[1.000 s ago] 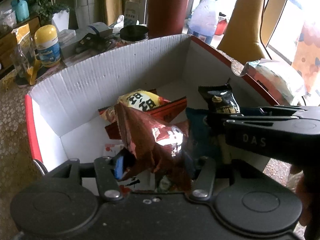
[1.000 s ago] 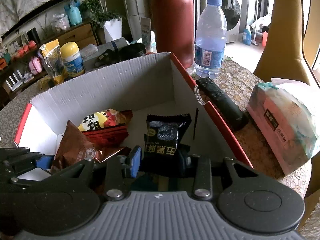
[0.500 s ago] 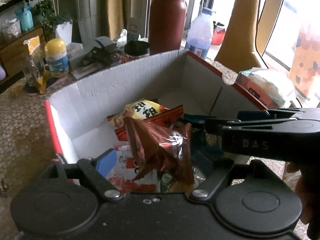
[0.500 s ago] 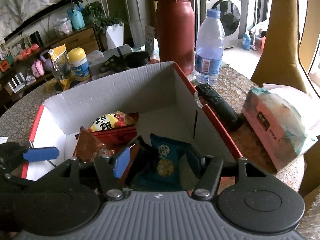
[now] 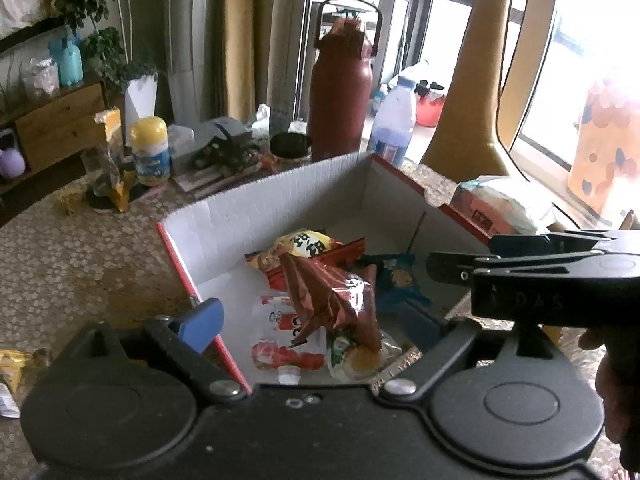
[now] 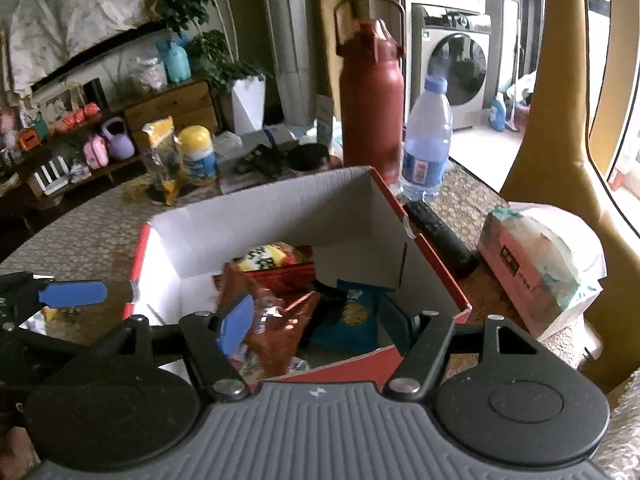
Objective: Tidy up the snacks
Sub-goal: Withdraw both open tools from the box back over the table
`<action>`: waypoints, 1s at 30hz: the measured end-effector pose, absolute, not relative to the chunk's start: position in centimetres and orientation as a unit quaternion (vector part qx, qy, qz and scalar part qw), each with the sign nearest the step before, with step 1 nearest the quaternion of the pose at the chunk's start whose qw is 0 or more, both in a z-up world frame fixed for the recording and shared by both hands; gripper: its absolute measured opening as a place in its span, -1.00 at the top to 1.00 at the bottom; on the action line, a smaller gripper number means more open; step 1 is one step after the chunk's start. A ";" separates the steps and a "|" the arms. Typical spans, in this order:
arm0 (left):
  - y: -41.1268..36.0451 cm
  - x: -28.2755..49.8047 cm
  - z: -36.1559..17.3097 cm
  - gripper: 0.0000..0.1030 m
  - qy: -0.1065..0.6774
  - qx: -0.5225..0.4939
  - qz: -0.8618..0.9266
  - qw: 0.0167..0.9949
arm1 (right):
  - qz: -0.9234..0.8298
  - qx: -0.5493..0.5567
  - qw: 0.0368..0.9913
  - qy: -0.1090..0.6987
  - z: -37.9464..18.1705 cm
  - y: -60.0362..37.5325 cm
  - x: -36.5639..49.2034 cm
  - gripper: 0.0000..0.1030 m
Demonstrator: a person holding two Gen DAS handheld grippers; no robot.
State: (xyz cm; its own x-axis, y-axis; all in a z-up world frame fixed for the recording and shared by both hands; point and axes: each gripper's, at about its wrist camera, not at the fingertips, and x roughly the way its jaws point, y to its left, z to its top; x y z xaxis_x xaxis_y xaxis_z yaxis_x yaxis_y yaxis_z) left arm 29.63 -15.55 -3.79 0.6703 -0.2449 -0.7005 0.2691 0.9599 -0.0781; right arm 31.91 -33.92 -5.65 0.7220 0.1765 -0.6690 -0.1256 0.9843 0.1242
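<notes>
A red cardboard box (image 5: pixel 280 196) with white inside walls holds several snack packs. A shiny brown packet (image 5: pixel 336 296) leans upright near its front, with a yellow pack (image 5: pixel 308 242) behind and a blue cookie pack (image 6: pixel 356 312) to the right. My left gripper (image 5: pixel 312 322) is open and empty above the box's near edge. My right gripper (image 6: pixel 316 318) is open and empty over the box's front; it also shows in the left wrist view (image 5: pixel 520 276). A yellow snack pack (image 5: pixel 16 364) lies on the table left of the box.
A tall red flask (image 6: pixel 370 92), a water bottle (image 6: pixel 426 144) and a black remote (image 6: pixel 440 236) stand behind and right of the box. A tissue pack (image 6: pixel 536 264) lies at the right. A yellow-capped tub (image 6: pixel 198 154) and clutter sit at the back.
Both grippers opened, let go of the brown packet and the dark pack in the box, and drew back and up from it.
</notes>
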 end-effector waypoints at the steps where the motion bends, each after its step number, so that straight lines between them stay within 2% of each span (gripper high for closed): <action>1: -15.3 29.2 -3.5 -0.85 0.378 0.015 -0.141 0.915 | 0.082 0.034 0.929 0.360 -5.3 -33.8 31.5 -0.40; 10: -12.3 24.8 -0.5 -0.99 0.334 0.006 -0.134 0.933 | 0.111 0.037 0.938 0.326 -1.8 -31.9 27.2 -0.54; 13: -11.0 23.2 0.2 -0.99 0.321 0.002 -0.131 0.938 | 0.124 0.039 0.939 0.318 -1.1 -31.0 25.8 -0.63; 18: -8.2 20.7 0.8 -0.99 0.309 -0.008 -0.119 0.944 | 0.152 0.041 0.938 0.309 -0.3 -29.1 23.6 -0.64; 21: -6.5 19.2 0.9 -0.99 0.302 -0.010 -0.108 0.947 | 0.169 0.040 0.936 0.307 -0.1 -27.7 22.5 -0.75; 30: -0.6 16.1 1.1 -1.00 0.288 -0.032 -0.072 0.954 | 0.234 0.051 0.922 0.303 -0.9 -23.1 20.6 -0.80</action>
State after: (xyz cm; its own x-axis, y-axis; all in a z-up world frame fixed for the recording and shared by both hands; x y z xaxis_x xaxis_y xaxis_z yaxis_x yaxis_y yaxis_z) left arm 16.14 -0.59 1.13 0.8232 -0.1558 -0.5459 0.1184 0.9876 -0.1033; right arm 20.57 -23.12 -0.94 0.7069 0.4617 -0.5358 -0.4003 0.8857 0.2351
